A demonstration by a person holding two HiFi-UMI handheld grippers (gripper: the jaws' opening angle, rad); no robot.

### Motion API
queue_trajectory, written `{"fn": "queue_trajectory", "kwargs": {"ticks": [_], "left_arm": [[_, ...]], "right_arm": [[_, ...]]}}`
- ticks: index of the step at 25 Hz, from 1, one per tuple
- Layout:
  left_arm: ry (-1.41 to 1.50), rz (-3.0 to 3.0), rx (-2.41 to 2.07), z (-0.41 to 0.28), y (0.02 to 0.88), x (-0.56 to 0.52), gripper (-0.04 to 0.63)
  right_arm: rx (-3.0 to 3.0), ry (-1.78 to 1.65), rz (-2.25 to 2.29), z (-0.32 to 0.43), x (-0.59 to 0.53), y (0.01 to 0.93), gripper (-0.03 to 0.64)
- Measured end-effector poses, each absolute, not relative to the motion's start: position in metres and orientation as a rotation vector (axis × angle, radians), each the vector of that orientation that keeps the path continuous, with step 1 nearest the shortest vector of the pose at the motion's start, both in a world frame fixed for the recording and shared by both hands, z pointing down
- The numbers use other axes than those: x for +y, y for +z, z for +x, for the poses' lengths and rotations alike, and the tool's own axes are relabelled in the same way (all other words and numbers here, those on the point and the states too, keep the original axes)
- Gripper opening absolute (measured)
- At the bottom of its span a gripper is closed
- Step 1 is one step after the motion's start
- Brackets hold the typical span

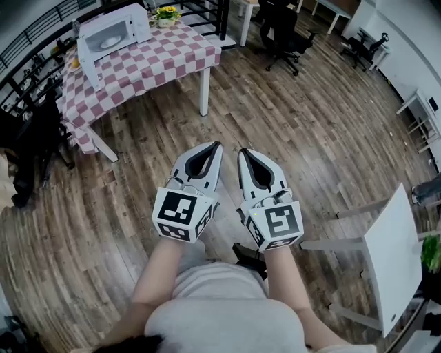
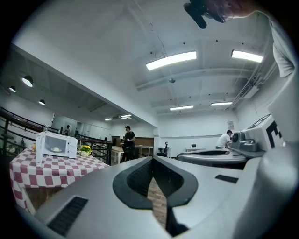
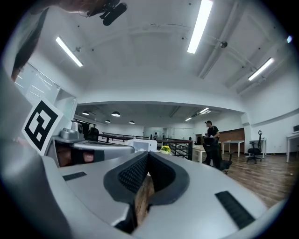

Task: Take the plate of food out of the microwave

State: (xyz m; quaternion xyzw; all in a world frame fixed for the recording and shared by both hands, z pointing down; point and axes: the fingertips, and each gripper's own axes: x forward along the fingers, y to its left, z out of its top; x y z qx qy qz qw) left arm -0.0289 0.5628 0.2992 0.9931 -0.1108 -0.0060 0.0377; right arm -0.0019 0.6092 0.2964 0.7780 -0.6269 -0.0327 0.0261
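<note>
Standing on a red-and-white checked table [image 1: 148, 62] at the far upper left of the head view, the white microwave [image 1: 114, 33] has its door swung open. The plate [image 1: 110, 43] sits inside it, well apart from both grippers. A pot of yellow flowers [image 1: 166, 14] stands just right of it. Lower down, over the wooden floor [image 1: 310, 158], the left gripper [image 1: 215, 146] is held level, jaws together on nothing. Beside it, the right gripper [image 1: 243, 152] is likewise closed and empty. A white table [image 1: 393, 255] stands far right.
</note>
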Motion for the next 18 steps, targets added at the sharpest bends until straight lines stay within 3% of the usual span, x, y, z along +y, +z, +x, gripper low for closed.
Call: {"fn": "queue_trajectory", "kwargs": {"ticks": [18], "left_arm": [[-0.008,2.998,-0.61,-0.081,0.301,0.37,0.003]], "right_arm": [[-2.146,-0.071,2.224,-0.046,0.407,0.297,0.023]]}}
